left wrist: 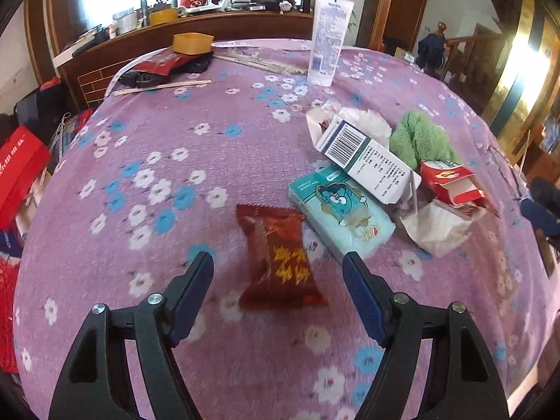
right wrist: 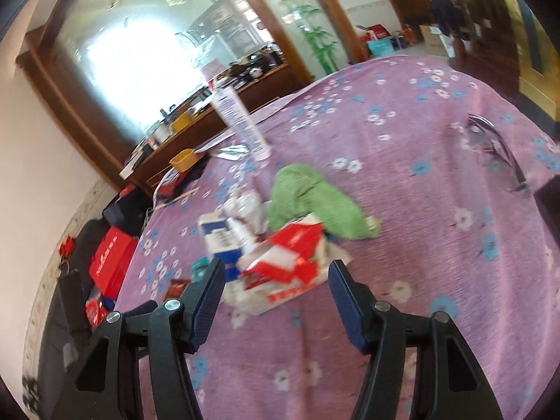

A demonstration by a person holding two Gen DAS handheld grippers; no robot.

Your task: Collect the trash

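A: Where is the red-brown snack wrapper (left wrist: 280,262) from the left claw (left wrist: 278,266)?

B: Straight ahead, flat on the flowered tabletop (left wrist: 140,147), just beside the teal tissue pack (left wrist: 341,213). Its near end lies between the fingertips, and its long axis runs away from the claw, along the line it points. The jaws stand apart, touching nothing.

A: So a drop and squeeze across the short width should do, I'd judge. And the right claw (right wrist: 276,273)?

B: Also apart and empty, aimed at the crumpled red-and-white carton (right wrist: 287,255) on the far side of that tissue pack, by the green cloth (right wrist: 315,199). The left one is nearer the wrapper.
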